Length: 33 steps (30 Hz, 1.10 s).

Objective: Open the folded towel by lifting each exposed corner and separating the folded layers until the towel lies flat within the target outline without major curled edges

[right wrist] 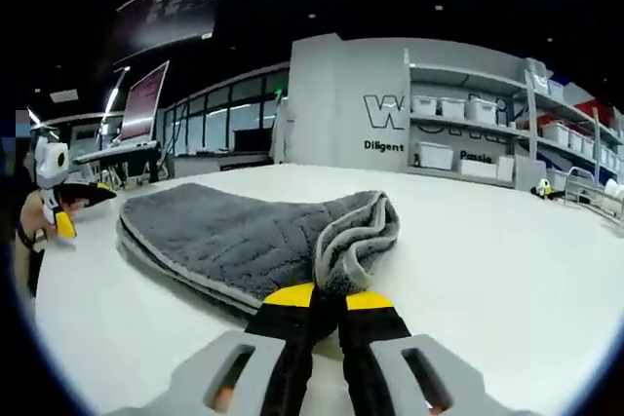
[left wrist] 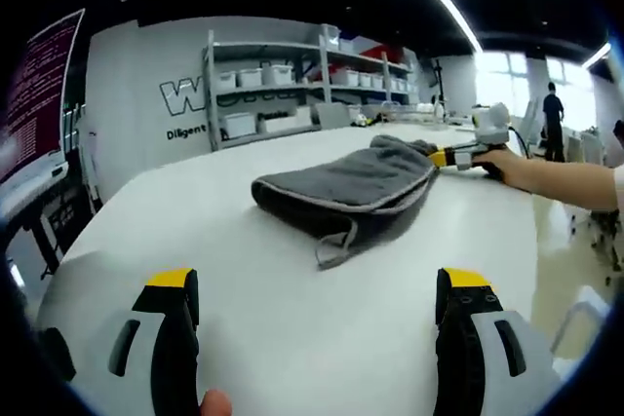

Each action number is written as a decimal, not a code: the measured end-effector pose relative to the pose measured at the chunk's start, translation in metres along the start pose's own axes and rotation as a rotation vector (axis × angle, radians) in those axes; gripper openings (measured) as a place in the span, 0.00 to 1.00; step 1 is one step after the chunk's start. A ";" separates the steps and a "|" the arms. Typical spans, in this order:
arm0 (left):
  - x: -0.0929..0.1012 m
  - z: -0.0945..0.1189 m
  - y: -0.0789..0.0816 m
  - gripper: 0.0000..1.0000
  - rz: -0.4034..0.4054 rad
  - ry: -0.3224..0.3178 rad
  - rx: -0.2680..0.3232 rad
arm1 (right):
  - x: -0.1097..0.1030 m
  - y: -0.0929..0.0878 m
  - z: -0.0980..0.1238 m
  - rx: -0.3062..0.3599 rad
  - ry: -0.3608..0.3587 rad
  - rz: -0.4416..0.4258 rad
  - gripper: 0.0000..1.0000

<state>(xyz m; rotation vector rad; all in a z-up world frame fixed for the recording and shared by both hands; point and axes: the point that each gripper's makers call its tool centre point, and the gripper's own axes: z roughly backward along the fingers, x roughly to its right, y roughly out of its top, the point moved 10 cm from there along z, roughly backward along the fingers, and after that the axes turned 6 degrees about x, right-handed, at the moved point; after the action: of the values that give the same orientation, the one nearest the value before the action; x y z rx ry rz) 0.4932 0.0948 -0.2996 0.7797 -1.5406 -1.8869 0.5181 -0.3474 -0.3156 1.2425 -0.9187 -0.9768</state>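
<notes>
**Right gripper pinches a towel corner while the left waits open**

The grey towel [left wrist: 346,187] lies folded on the white table [left wrist: 195,241], roughly mid-surface, its layers stacked and a lighter hem running round the edge. A small hanging loop [left wrist: 336,245] trails from the side nearest the left gripper, which suggests that end is a free corner not yet opened. No target outline can be made out on the tabletop.

In the right gripper view, the right gripper [right wrist: 329,291] has its yellow-tipped jaws closed together on the bunched, upturned edge of the towel [right wrist: 244,236], so that corner rises in a rumpled fold above the rest. Gripping there looks meant to peel the top layer back off the one beneath. The left gripper view shows the same gripper [left wrist: 458,156] at the towel's far end, held by the person's hand [left wrist: 497,161].

The left gripper [left wrist: 317,299] hangs short of the towel with its jaws spread wide and nothing between them, apparently ready to take the loop end or pin the lower layer.
</notes>
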 end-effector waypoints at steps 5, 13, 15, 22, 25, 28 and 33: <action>0.000 0.005 0.008 1.00 -0.012 -0.014 0.054 | 0.007 -0.001 -0.006 0.005 0.057 0.008 0.04; -0.003 0.023 0.024 1.00 -0.025 0.021 0.075 | 0.024 -0.002 -0.019 0.007 0.154 0.001 0.03; -0.003 0.026 0.028 1.00 -0.025 0.029 0.080 | 0.028 -0.002 -0.022 0.008 0.173 0.000 0.03; -0.005 0.033 0.026 1.00 -0.007 0.029 0.034 | 0.040 -0.001 -0.033 0.007 0.233 -0.004 0.03; -0.006 0.035 0.028 1.00 -0.002 0.039 0.039 | 0.046 -0.001 -0.040 0.004 0.249 -0.008 0.03; -0.009 0.035 0.030 1.00 -0.012 0.055 0.041 | 0.052 0.000 -0.046 0.004 0.264 -0.011 0.03; -0.010 0.032 0.035 1.00 -0.018 0.056 0.052 | 0.058 0.001 -0.056 0.005 0.306 -0.006 0.03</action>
<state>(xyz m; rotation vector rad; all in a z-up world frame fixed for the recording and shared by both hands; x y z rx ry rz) 0.4783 0.1174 -0.2587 0.8652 -1.5577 -1.8286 0.5901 -0.3840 -0.3184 1.3550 -0.6777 -0.7624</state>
